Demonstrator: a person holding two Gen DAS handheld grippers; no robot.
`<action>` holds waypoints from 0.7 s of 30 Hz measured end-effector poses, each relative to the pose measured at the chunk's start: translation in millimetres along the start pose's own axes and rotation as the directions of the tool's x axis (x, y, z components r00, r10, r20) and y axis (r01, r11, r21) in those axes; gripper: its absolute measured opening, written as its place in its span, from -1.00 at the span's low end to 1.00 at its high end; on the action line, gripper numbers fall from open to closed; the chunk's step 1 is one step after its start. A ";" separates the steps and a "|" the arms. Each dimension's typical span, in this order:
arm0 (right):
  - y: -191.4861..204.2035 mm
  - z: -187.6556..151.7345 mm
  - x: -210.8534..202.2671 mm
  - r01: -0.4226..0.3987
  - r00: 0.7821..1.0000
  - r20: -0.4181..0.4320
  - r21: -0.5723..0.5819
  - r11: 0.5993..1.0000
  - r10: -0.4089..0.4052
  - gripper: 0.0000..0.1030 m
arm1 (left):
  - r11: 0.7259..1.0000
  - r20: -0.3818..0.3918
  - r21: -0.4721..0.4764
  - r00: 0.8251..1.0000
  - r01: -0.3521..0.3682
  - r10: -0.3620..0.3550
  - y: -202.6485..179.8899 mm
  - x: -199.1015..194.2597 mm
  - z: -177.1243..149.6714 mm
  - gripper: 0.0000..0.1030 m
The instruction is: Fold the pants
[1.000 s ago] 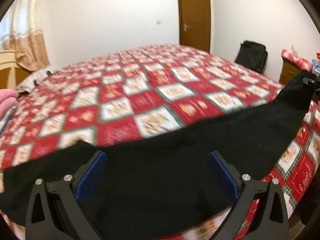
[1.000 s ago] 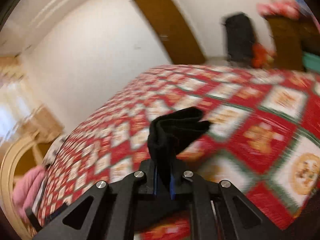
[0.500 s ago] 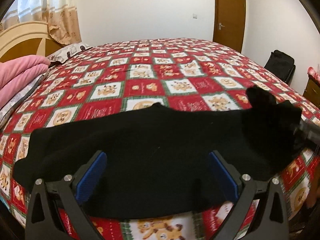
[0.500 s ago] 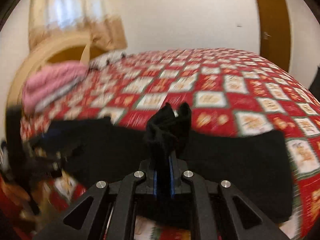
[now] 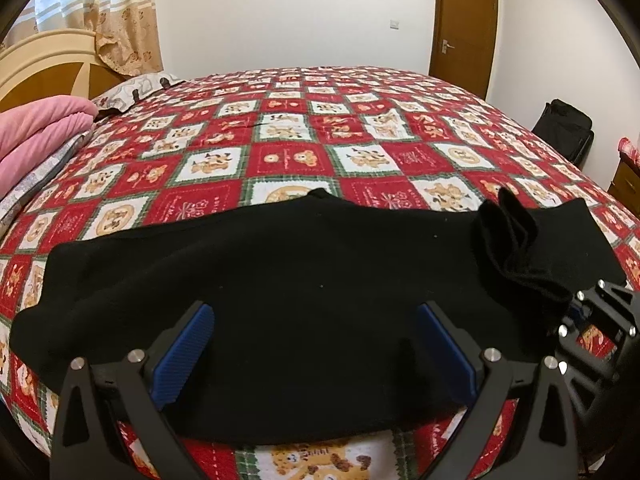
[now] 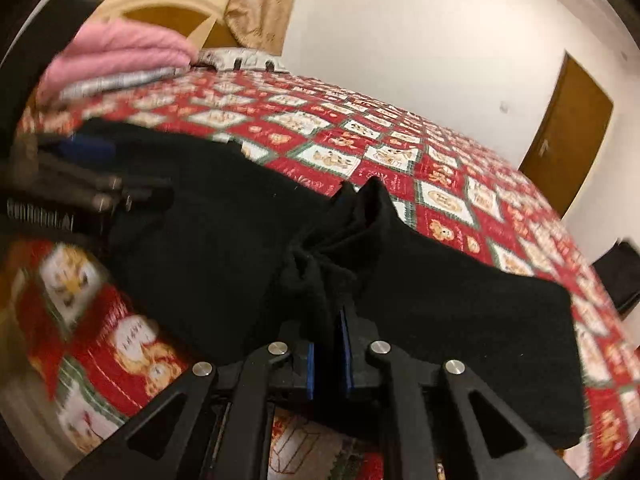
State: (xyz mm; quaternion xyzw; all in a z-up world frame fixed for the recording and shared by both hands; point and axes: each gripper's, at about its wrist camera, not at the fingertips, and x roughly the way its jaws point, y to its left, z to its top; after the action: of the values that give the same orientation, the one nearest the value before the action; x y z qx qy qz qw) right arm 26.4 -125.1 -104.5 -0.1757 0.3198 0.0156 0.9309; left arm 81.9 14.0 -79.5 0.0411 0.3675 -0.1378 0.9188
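Right gripper (image 6: 328,344) pinches a bunched end of the black pants (image 5: 280,300), left gripper (image 5: 316,344) wide and empty above them; pants lie along the bed's (image 5: 320,128) near edge, apparently folded once lengthwise, crosswise folds left.

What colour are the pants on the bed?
Plain black pants, lying on the red-and-white checked bedspread. The left wrist view shows them best.
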 end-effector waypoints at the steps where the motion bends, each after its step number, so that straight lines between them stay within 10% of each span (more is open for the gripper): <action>1: 3.6 -0.4 -1.7 0.017 1.000 -0.003 -0.022 1.000 -0.018 -0.66 | 1.000 0.002 0.003 1.000 0.001 -0.001 0.1 -1.0 0.4 1.00; 5: -0.1 -3.9 -22.1 -0.128 0.992 -0.013 0.001 0.992 0.128 -0.39 | 1.000 0.024 0.025 1.000 0.014 -0.015 -3.9 -6.9 5.0 1.00; 10: -48.6 -10.5 -50.9 -0.376 0.923 0.004 0.225 0.899 0.385 -0.12 | 0.994 0.065 0.099 0.997 0.038 -0.044 -26.2 -15.1 17.1 1.00; 17: -191.3 -20.7 -76.9 0.005 1.000 0.022 0.525 0.851 -0.020 -0.12 | 0.966 0.085 0.200 0.979 0.163 -0.183 -91.6 -16.2 34.8 1.00; 21: -216.9 -9.7 -48.9 -0.020 0.999 -0.022 0.533 0.846 0.038 -0.61 | 0.952 0.099 0.267 0.978 0.152 -0.184 -133.3 -9.1 36.8 1.00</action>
State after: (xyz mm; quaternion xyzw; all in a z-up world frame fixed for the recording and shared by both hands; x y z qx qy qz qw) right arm 12.5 -327.7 -13.5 0.0937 0.3290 -0.0625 0.9376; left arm 62.2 -118.2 -43.0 0.1204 0.2914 -0.2644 0.9114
